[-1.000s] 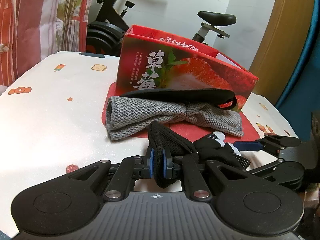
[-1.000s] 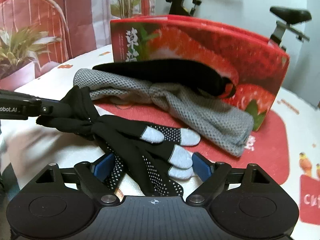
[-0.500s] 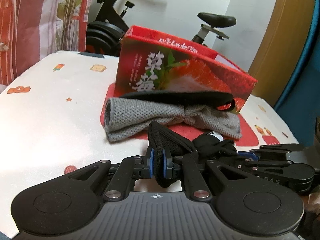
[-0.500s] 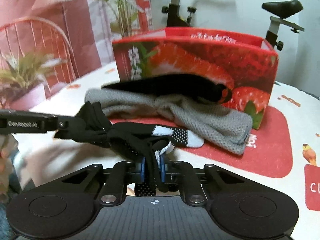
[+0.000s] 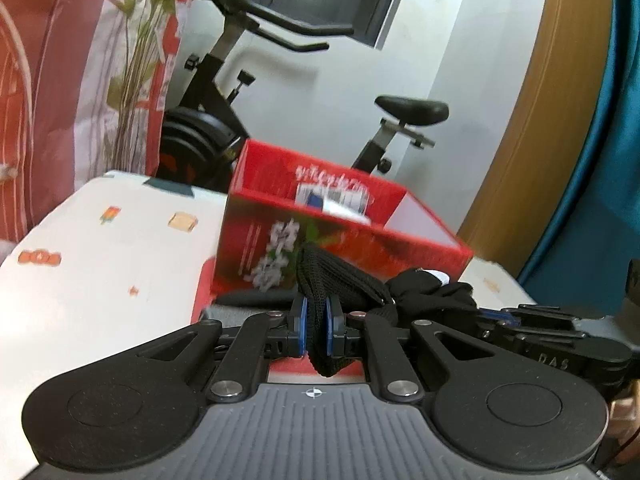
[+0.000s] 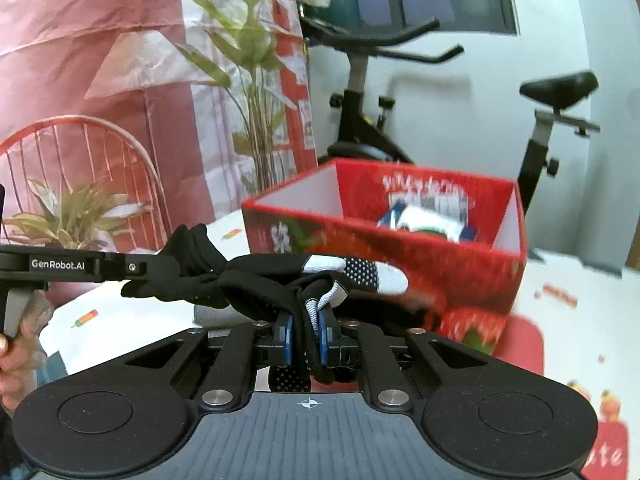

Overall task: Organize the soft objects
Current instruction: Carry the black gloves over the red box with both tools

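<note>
**Glove Held Between Both Hand-Held Grippers, Above the Counter**

My left hand-held gripper (image 5: 316,334) is clamped together on the cuff end of the black glove (image 6: 280,280). The knitted cuff is pinched flat between the blue pads, with a short tail hanging below them. My right hand-held gripper (image 6: 306,338) is clamped on the finger end of the same glove. The glove hangs between the two, clear of the counter (image 5: 100,272) and in front of the red box (image 6: 400,256).

Risks from here, as I judge them:

1. Uneven pull. If the two hands drift apart, the knit will stretch and one end may slip out of its pads.
2. Loose fingers. At least one grey-tipped finger sticks out free of the right grip. It could catch on the box rim as the glove goes over it.
3. Early release. Opening one side first would leave the glove dangling, and it might land outside the box.

Appearance of the glove: black knit, bunched and twisted in the middle, with white grip dots on the palm side and grey fingertips. It sags slightly between the grips, so it will fold wherever it is let go. The box is open-topped and already holds something blue and white; I cannot tell what.
</note>
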Motion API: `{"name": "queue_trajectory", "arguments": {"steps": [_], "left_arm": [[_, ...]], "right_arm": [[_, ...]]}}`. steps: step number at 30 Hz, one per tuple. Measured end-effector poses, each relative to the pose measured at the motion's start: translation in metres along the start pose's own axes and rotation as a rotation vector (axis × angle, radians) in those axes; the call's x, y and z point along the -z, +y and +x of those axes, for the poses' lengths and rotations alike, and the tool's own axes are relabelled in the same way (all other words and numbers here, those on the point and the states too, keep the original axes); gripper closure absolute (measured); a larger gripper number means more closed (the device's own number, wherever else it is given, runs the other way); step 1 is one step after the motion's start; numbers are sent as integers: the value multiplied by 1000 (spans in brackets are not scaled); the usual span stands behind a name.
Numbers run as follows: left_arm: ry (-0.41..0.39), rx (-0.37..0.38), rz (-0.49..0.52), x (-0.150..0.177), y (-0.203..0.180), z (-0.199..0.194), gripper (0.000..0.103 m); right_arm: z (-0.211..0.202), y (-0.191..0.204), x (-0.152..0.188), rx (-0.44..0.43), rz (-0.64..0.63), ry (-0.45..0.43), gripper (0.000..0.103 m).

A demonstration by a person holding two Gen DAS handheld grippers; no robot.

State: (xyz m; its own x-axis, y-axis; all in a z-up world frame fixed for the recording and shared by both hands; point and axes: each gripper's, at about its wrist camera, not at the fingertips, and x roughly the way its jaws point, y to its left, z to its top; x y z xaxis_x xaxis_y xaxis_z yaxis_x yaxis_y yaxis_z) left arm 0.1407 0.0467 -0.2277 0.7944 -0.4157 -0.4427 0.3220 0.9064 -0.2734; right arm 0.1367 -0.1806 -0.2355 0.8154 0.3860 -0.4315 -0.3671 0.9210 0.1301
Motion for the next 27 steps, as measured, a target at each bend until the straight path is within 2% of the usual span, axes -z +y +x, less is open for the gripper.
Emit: {"name": "queue_trajectory", "arguments": {"steps": [8,14,18,22,27], "left_arm": [[-56,12,39,-33,-16,-7,93],[-93,36,57,-67,-20,-3,93],[-88,54,52,-92,-18,13,93],[-79,45,90,-111,-21,36,93],[-39,25,91,-135,-21,76,93]], "right_arm": [[-17,-5,-40,-6,-14,-85,92],[-10,-19,-73,-5,-6,-95,92],[6,-36,-96,3,-1,-85,92],[33,-53,-111,26,1,-68,92],[79,-78,-127,53,26,-2,92]]}}
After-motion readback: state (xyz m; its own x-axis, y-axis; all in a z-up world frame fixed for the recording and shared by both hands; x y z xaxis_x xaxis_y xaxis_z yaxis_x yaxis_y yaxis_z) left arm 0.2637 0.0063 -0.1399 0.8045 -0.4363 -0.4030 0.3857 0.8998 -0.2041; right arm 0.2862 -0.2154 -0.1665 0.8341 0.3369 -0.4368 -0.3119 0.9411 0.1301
